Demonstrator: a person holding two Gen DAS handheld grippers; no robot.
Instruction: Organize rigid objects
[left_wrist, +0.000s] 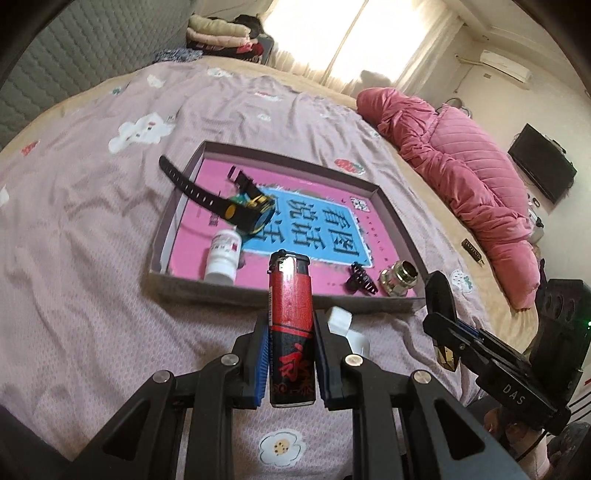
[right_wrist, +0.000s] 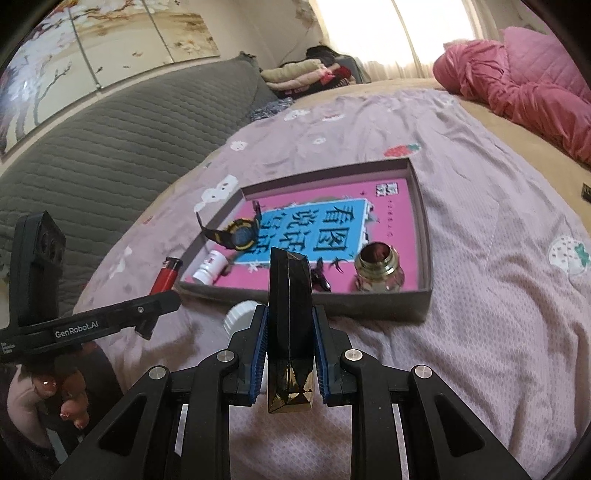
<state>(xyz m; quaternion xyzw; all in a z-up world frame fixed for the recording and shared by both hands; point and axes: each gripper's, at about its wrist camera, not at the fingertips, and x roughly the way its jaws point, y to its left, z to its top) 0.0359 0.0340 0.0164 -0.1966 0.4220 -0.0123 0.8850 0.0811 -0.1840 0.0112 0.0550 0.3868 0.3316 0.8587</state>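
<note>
Left wrist view. Left claw (left_wrist: 290, 321) clamped on a red and black lighter (left_wrist: 290, 295), blue pads (left_wrist: 260, 354) tight on both its sides. Lighter up off the bed sheet (left_wrist: 92, 258), its top end pointing at the near wall of a flat box (left_wrist: 207, 291). A pink and blue book (left_wrist: 325, 229) flat on the box floor. On the book: a black and yellow watch (left_wrist: 243, 210) at the left with one strap leaning over the box wall, a white pill bottle (left_wrist: 223, 258) on its side near the front left corner, a black hair clip (left_wrist: 360, 280) and a small glass bottle with a gold neck (left_wrist: 400, 282) near the front right. A white plastic thing (left_wrist: 341, 319) on the sheet just behind the right finger, partly hidden. Right claw (left_wrist: 443, 306) at the far right, off to the side of the box. Pink quilt (left_wrist: 461, 158) bunched up past the box.

Right wrist view. Right claw (right_wrist: 290, 321) shut tight on a black and gold case (right_wrist: 290, 295), held up over the sheet in front of the box (right_wrist: 424, 236). Case blocking part of the near wall and the hair clip (right_wrist: 323, 277). Glass bottle (right_wrist: 378, 267) just right of the clip. Watch (right_wrist: 238, 232) and pill bottle (right_wrist: 210, 271) at the left. Lighter (right_wrist: 168, 275) in the left claw (right_wrist: 159, 302) outside the box, beside its left corner. A white ribbed cap (right_wrist: 242, 314) on the sheet, half hidden by the left finger. A hand (right_wrist: 74, 402) low at the left. Grey headboard (right_wrist: 110, 147) behind.
</note>
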